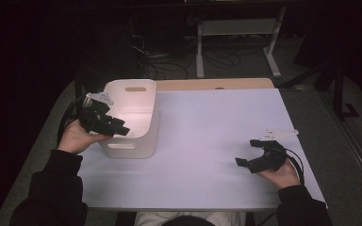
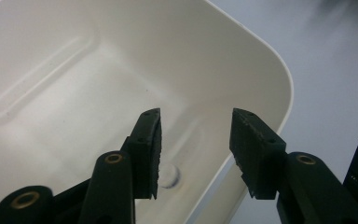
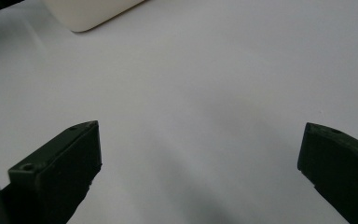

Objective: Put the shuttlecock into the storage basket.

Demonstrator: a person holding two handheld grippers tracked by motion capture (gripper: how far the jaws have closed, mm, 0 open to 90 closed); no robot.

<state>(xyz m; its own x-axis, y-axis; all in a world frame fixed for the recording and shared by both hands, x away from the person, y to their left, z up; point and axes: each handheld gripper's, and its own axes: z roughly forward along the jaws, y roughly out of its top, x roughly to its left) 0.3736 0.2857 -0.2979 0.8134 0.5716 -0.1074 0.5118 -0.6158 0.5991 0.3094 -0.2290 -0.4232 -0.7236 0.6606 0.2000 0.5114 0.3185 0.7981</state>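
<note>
1. Left gripper (image 1: 118,128): we record it held in the person's left hand (image 1: 78,136) above the near left part of the white bin (image 1: 143,106). In the left gripper view its jaws stand moderately apart with nothing between them, poised over the bin's interior; we see no contact with the rim or walls. A grey plate (image 1: 100,98) sits on top of it.

2. Right gripper (image 1: 247,153): we record it held in the person's right hand (image 1: 283,175) low over the right side of the table (image 1: 207,141), well apart from the bin. In the right gripper view its jaws are spread wide, one at each lower corner of the picture, with only bare table surface between them. It holds nothing. Whether its jaws touch the table, we cannot tell.

3. White bin (image 2: 261,51): a rounded rectangular tub with slot handles in its end walls, standing upright on the left part of the table. Its inside shows a smooth floor with a small round moulded mark (image 2: 170,176) and a long shallow recess in one wall. We see nothing in the part of it that shows.

4. Table: a pale, plain top, with a wooden strip (image 1: 217,84) along the far edge.
</note>
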